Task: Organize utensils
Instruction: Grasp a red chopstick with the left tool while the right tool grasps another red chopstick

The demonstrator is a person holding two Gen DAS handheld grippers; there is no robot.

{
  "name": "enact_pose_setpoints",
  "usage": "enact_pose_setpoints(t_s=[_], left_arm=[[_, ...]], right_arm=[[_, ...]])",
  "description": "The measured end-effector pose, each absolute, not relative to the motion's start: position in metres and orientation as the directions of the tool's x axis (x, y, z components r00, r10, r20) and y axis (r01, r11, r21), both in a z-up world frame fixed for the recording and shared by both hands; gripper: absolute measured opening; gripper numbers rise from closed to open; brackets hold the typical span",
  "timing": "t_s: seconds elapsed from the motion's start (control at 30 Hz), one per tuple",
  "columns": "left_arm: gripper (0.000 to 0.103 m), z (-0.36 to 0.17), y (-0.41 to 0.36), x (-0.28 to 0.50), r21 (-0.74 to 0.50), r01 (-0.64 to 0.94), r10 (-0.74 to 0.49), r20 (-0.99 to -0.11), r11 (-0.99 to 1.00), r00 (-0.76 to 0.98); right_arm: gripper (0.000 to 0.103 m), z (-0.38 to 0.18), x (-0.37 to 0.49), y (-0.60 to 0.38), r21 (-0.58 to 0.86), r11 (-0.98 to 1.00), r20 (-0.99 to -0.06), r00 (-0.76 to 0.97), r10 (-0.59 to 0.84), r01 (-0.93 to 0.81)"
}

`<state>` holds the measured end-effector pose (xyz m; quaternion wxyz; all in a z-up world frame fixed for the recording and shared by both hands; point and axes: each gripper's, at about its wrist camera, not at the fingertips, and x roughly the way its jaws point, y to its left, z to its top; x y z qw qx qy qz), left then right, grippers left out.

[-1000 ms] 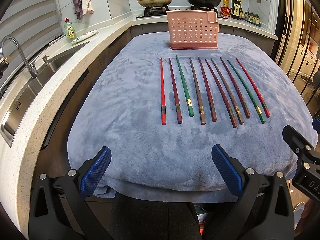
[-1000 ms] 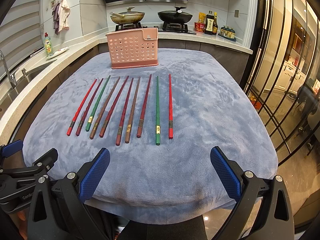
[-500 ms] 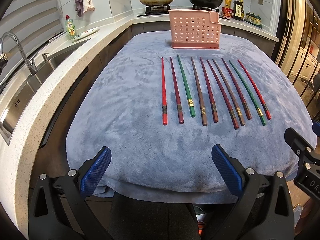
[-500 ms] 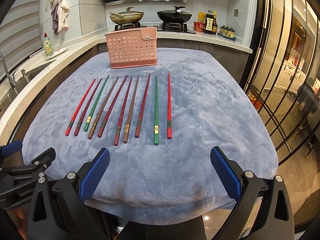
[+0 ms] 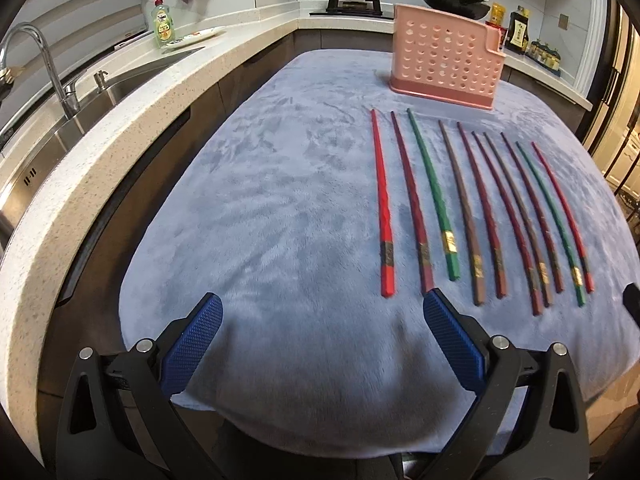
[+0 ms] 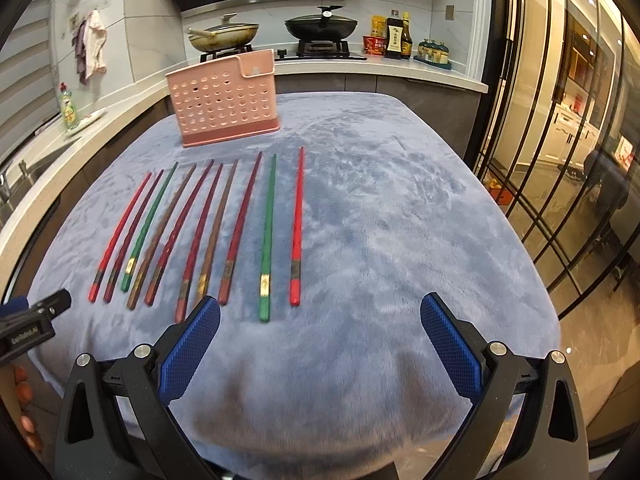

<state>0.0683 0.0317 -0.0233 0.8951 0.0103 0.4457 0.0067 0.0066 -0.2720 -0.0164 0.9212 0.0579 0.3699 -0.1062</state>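
Ten chopsticks (image 5: 480,208) lie in one row on the blue cloth (image 5: 280,220), all in front of the pink holder (image 5: 446,68). Tips point toward the holder, thick banded butts away from it. Sticks lie side by side, close but mostly apart; the middle ones crowd nearly to touching. Colours: bright red at both outer ends, two green, the others dark red or brown. The holder stands upright at the far side of the cloth, perforated wall facing the row; its inside is hidden.

Handling, as judged: thin, stiff, light sticks with a lacquer-like sheen, so probably slippery and apt to roll or pivot in a pinch. The plush cloth gives under them, which may let a pad dig beneath. Best hold looks to be the thick squared butt near the gold band, where the section is widest and neighbours spread a little. Outer sticks have free room on one side. A stick held at one end will likely droop or swing.

Left gripper (image 5: 320,320): jaws spread wide, holding nothing, touching nothing, on the side of the row away from the holder, near the left red stick (image 5: 382,204).

Right gripper (image 6: 320,322): likewise wide apart and empty, just short of the butts of the green stick (image 6: 267,232) and right red stick (image 6: 297,224).
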Motion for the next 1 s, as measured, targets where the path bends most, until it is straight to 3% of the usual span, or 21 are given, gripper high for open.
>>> enact_pose_setpoints(t_s=[0.1,0.2,0.37,0.5,0.67,0.77,0.83,1.0], left_arm=[[0.096,-0.034,0.032,0.085,0.024,-0.007,0.024,-0.801,1.0,0.598],[0.094,-0.042,0.031,0.096,0.023,0.003,0.017,-0.807,1.0,0.59],[0.084,-0.055,0.022,0.108,0.017,0.043,-0.011,-0.821,0.999,0.571],[0.08,-0.057,0.02,0.109,0.026,0.059,-0.014,-0.808,0.998,0.589],[0.055,-0.053,0.017,0.106,0.012,0.09,-0.044,-0.8,0.996,0.598],[0.031,-0.05,0.015,0.104,0.002,0.112,-0.066,-0.802,0.994,0.594],[0.011,-0.048,0.017,0.104,-0.023,0.122,-0.09,-0.808,0.992,0.583],[0.007,-0.04,0.024,0.102,-0.078,0.123,-0.135,-0.813,0.989,0.566]], right_arm=[[0.096,-0.027,0.026,-0.28,0.023,0.966,-0.702,0.692,-0.168,0.258],[0.088,-0.04,0.048,-0.288,0.027,0.964,-0.727,0.667,-0.163,0.265],[0.059,-0.058,0.067,-0.292,0.065,0.968,-0.758,0.643,-0.111,0.244],[0.048,-0.062,0.07,-0.287,0.042,0.974,-0.751,0.65,-0.116,0.223],[0.021,-0.062,0.07,-0.284,0.06,0.981,-0.747,0.66,-0.08,0.187],[0.007,-0.061,0.068,-0.283,0.076,0.983,-0.748,0.661,-0.053,0.165],[0.007,-0.06,0.067,-0.284,0.086,0.983,-0.75,0.661,-0.041,0.159],[0.007,-0.049,0.059,-0.29,0.125,0.98,-0.739,0.673,-0.011,0.154]])
